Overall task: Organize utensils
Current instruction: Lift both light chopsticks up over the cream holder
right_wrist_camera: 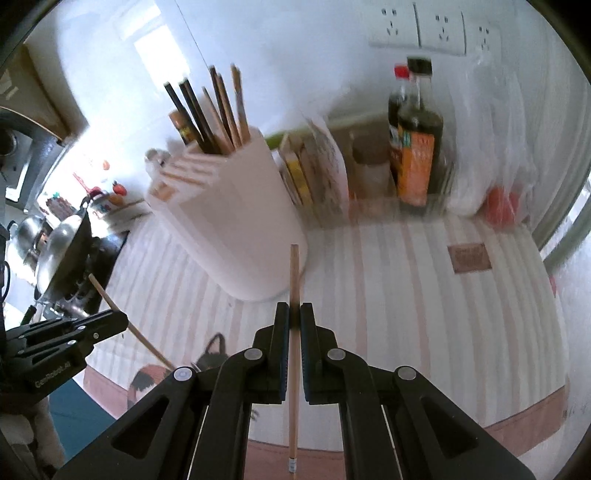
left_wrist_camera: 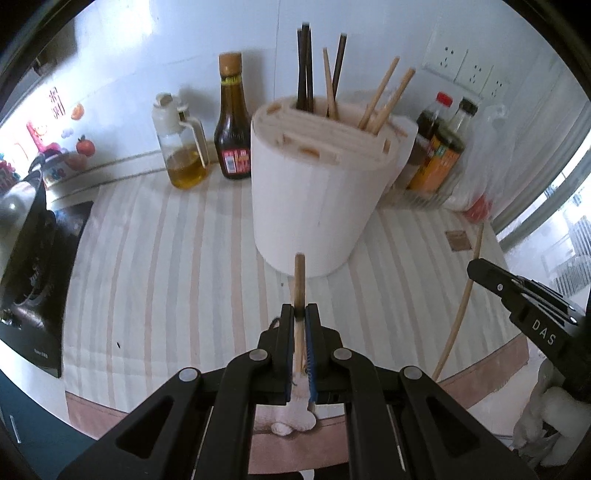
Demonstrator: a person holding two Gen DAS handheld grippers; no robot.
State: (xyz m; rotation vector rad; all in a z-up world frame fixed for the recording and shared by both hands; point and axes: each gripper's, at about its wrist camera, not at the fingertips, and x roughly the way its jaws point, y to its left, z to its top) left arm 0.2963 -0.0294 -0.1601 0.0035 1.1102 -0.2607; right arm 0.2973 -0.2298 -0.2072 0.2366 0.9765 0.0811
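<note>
Left wrist: both grippers point(left_wrist_camera: 300, 314) point(right_wrist_camera: 294, 314) pinch one chopstick point(left_wrist_camera: 299, 280) each; tip them vertical, drop into holder point(left_wrist_camera: 314, 192) at 12 o'clock.

One white utensil holder point(left_wrist_camera: 314, 199), seven chopsticks standing in it, four dark point(left_wrist_camera: 305, 66) and three pale point(left_wrist_camera: 380, 94), two more chopsticks, one in each gripper, four bottles at the far wall, three wall sockets point(right_wrist_camera: 417, 27), two grippers.
</note>
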